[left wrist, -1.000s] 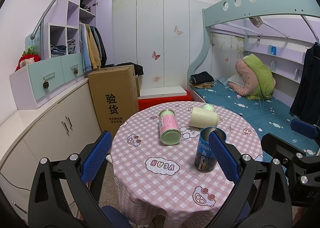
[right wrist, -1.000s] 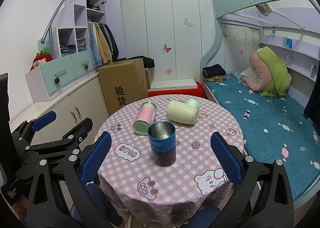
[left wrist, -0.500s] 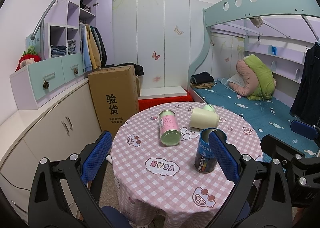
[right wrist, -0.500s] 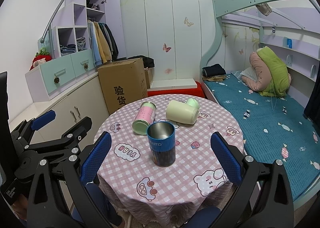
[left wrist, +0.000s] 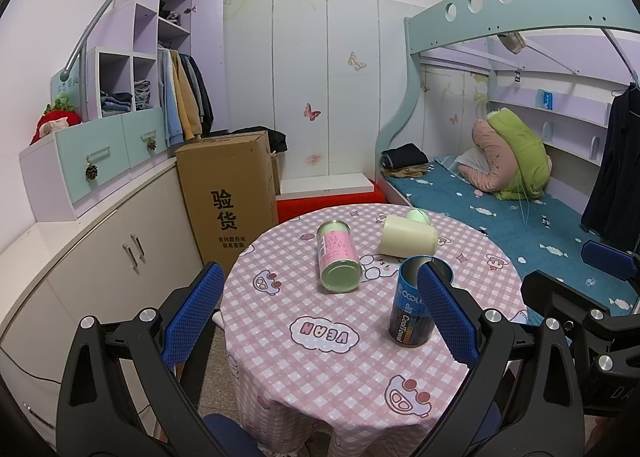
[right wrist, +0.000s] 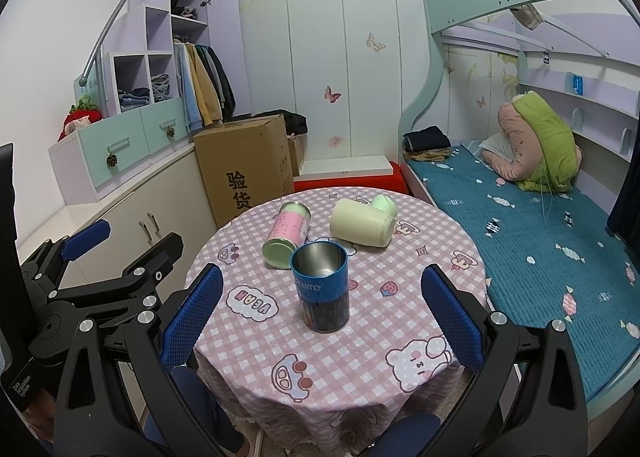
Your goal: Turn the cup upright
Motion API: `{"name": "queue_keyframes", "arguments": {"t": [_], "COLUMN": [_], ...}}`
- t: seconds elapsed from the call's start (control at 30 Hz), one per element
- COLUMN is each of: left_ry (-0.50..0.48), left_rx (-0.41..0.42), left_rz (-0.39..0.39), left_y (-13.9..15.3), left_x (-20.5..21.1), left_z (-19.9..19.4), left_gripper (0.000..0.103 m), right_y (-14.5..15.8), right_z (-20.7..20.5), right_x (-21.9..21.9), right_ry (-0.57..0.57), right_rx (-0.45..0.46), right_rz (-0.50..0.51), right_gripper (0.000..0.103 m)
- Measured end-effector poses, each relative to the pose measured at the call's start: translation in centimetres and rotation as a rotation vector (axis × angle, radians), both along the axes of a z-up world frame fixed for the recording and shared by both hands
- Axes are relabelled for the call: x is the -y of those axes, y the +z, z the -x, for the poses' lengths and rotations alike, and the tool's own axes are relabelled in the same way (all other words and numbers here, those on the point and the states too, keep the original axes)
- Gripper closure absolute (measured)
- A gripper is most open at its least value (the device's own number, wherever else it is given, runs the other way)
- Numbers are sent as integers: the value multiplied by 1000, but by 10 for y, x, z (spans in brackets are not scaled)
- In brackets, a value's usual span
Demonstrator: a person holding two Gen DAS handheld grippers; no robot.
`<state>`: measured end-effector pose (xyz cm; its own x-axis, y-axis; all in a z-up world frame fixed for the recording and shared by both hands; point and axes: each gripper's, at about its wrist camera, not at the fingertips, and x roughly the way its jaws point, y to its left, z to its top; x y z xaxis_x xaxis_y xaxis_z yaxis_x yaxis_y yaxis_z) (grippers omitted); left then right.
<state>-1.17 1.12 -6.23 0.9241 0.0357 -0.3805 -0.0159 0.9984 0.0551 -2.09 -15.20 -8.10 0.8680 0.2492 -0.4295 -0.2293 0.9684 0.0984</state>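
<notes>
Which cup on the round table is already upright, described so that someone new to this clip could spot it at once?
Find the round table with the pink checked cloth. Near its middle, on the side closer to the grippers, stands the blue cup with a shiny metal inside, mouth up. The pink cup and the pale yellow cup behind it both lie on their sides.

- The blue cup sits marginally lower beside the pink tin in the right wrist view than a second ago; the shift is barely visible.
</notes>
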Motion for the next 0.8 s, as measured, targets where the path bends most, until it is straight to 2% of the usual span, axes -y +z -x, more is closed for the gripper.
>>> {"name": "queue_keyframes", "arguments": {"t": [0.8], "left_ry": [-5], "left_rx": [-4], "left_rz": [10], "left_y": [-1], "left_x": [2], "left_z": [-3], "left_gripper": [6], "right_y": [0], "right_z": [0], "right_x": [1], "right_ry": [1], "right_rx": [-2], "right_rz": [0], "right_gripper": [7]}}
